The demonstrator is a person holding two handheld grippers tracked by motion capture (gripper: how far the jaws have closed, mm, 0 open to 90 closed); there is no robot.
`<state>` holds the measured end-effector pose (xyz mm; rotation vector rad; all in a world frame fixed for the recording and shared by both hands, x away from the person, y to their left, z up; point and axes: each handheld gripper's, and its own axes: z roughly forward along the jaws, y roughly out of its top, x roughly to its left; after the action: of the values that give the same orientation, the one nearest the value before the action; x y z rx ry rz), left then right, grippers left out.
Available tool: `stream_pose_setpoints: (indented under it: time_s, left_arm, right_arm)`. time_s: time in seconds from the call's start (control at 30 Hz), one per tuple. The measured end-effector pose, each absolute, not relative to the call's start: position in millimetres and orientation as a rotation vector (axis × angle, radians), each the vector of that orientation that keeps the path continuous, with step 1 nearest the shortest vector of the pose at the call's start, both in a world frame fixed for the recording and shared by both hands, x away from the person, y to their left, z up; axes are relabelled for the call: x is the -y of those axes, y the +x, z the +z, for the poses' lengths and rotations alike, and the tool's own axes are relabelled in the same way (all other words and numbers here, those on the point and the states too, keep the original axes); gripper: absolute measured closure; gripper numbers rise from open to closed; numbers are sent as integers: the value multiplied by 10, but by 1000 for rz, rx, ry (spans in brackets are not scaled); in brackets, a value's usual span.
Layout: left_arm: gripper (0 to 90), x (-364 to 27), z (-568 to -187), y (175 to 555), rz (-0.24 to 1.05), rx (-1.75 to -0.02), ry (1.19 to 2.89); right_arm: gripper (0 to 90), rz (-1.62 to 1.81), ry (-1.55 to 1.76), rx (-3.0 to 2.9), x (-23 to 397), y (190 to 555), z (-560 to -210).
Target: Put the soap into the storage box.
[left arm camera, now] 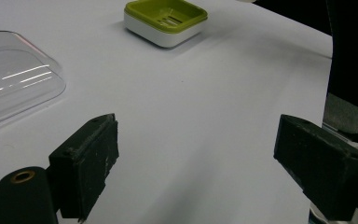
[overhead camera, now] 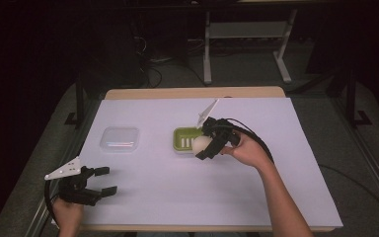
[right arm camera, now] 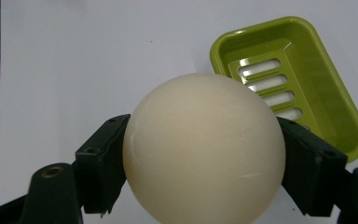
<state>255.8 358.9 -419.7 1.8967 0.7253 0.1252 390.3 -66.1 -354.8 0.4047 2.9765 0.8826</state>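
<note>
A cream-white rounded soap [right arm camera: 204, 149] is clamped between the jaws of my right gripper [overhead camera: 207, 144], which is shut on it. The soap [overhead camera: 202, 143] hangs just above the near right edge of a green slotted soap dish [overhead camera: 185, 138]. In the right gripper view the dish [right arm camera: 307, 79] lies beyond and to the right of the soap, with nothing in it. My left gripper [overhead camera: 105, 180] rests open near the table's front left corner, nothing between its jaws. From it the green dish [left arm camera: 165, 18] sits far ahead.
A clear plastic lid [overhead camera: 121, 138] lies flat left of the dish, and it appears as a clear plastic lid [left arm camera: 14, 79] in the left gripper view. White paper [overhead camera: 276, 163] covers the tabletop. Dark floor and table legs lie beyond the far edge.
</note>
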Motion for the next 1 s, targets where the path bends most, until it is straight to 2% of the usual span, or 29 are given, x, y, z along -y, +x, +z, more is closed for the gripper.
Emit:
stream_pose_setpoints:
  time_s: [1.0]
  left_arm:
    - [132, -3599, -4197, 2563, 127, -723, 1895]
  right_arm:
    - [232, 868, 392, -2990, 375, 4228, -3437]
